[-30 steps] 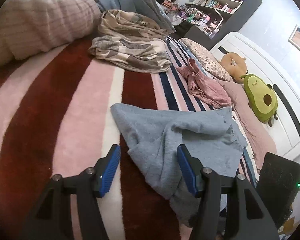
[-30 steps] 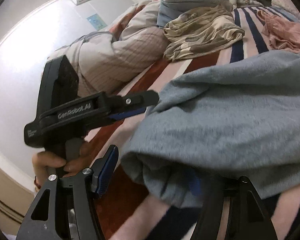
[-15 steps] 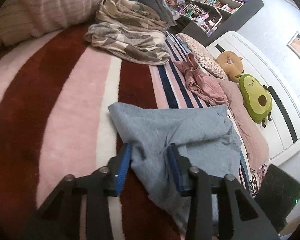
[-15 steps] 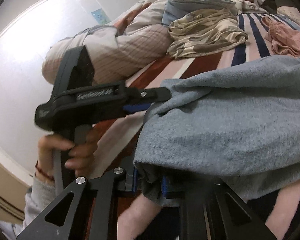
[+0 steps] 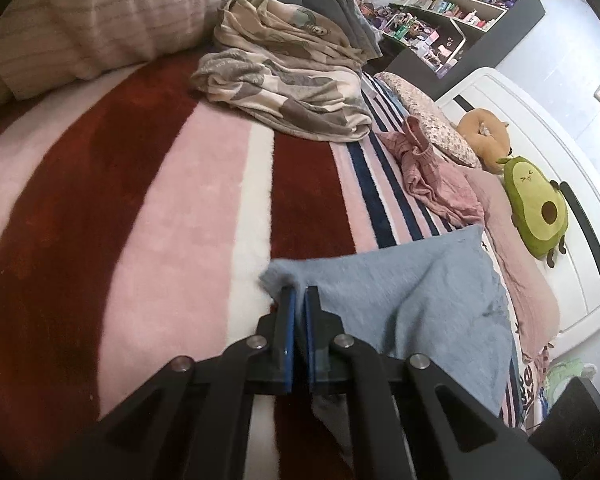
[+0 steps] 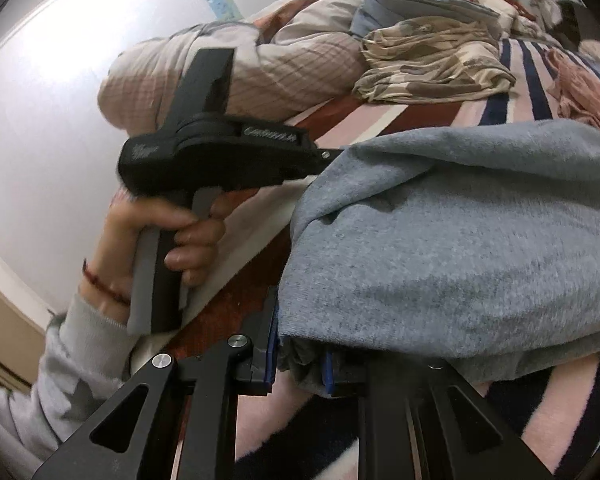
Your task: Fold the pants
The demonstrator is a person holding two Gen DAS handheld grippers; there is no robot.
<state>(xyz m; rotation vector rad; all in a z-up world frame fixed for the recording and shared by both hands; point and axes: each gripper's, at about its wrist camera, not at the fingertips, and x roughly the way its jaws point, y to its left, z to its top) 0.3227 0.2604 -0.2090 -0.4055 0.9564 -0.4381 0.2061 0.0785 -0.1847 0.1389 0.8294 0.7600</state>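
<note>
The grey-blue pants [image 5: 412,300] lie bunched on a striped red, pink and white blanket [image 5: 148,216]. My left gripper [image 5: 299,300] is shut on the near corner of the pants, its blue pads pressed on the cloth. In the right wrist view the pants [image 6: 460,240] fill the right side. My right gripper [image 6: 300,356] is shut on a thick bunched edge of them at the bottom. The left gripper's black body [image 6: 220,156] and the hand holding it show there, with its fingertips hidden in the cloth.
A beige patterned garment [image 5: 292,80] and a pink garment [image 5: 432,176] lie further back on the blanket. A rolled quilt [image 5: 92,20] lies at the back left. An avocado plush [image 5: 536,208], a pillow and a white headboard are at the right, with shelves [image 5: 460,12] beyond.
Both grippers went from open to shut on the pants. The left one moved forward onto the near corner and pulled it up; the cloth now hangs stretched between the two.
</note>
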